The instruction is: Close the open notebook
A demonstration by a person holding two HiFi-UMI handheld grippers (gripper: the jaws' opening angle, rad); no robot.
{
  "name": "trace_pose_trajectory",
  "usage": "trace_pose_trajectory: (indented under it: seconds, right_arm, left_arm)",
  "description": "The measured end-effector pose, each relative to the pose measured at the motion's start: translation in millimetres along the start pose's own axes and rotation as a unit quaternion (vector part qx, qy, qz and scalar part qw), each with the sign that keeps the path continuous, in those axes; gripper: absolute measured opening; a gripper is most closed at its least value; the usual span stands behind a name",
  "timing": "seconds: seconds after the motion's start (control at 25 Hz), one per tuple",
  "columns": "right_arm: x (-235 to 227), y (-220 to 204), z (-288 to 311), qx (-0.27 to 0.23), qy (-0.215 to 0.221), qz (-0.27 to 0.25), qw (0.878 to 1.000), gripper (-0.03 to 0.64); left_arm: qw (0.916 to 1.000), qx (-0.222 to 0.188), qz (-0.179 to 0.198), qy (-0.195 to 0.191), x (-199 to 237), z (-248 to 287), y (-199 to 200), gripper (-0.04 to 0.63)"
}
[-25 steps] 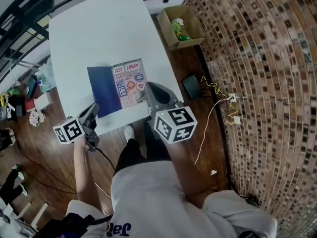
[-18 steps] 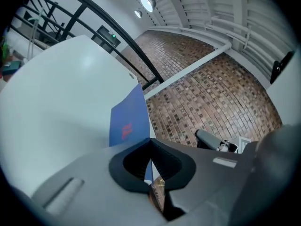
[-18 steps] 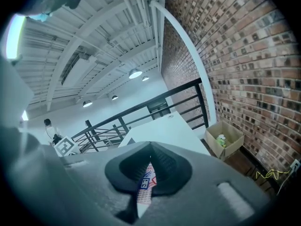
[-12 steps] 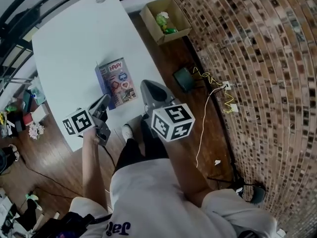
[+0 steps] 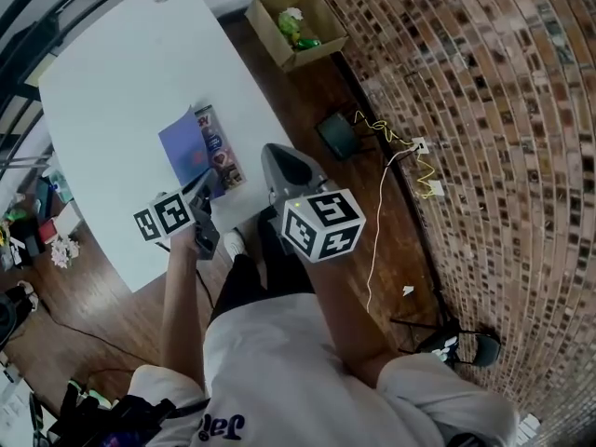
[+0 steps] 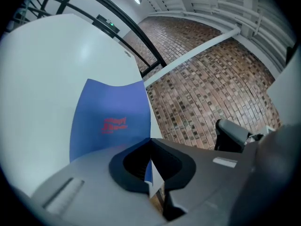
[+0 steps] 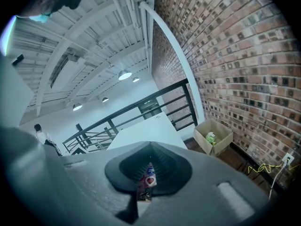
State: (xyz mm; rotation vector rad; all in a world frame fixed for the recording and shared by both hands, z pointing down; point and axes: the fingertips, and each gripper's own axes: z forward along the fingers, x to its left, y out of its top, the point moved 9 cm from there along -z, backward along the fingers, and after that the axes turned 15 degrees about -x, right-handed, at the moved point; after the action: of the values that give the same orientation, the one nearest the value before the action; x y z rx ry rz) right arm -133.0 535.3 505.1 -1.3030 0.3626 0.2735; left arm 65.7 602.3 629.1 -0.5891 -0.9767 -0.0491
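White table (image 5: 112, 82), brick wall (image 5: 484, 110) beside; notebook (image 5: 182, 147) half-closed; left claw (image 6: 150, 172), right claw (image 7: 145, 185) clamped on it.

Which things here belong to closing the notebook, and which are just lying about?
Part of the job:
notebook, its blue cover raised partway over
left gripper, pinching that cover
right gripper, on the sticker page's edge
white table beneath

Lying about:
cardboard box on the floor
yellow cable by the brick wall
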Motion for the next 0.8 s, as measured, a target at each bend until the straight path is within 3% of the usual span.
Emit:
trace_pose_trajectory:
  seconds: [0.28,0.52,0.8]
  right_arm:
    - [4.5,-5.6,14.5,0.008,0.009,0.010,1.000,-0.009]
    - [6.7,-11.0,28.5,0.015,0.017,0.024,0.999,-0.009]
    - [15.5,-9.1,31.8,0.017,0.029,0.023,0.999,-0.009]
  left_arm:
    - [0.9986,0.011,0.031,0.041,5.4,39.8,-18.9,0.023]
    - [0.9975,0.021,0.016,0.066,11.1,60.4,-25.2,0.045]
    - [0.9972,0.038,0.036,0.053,6.0,65.6,-26.7,0.095]
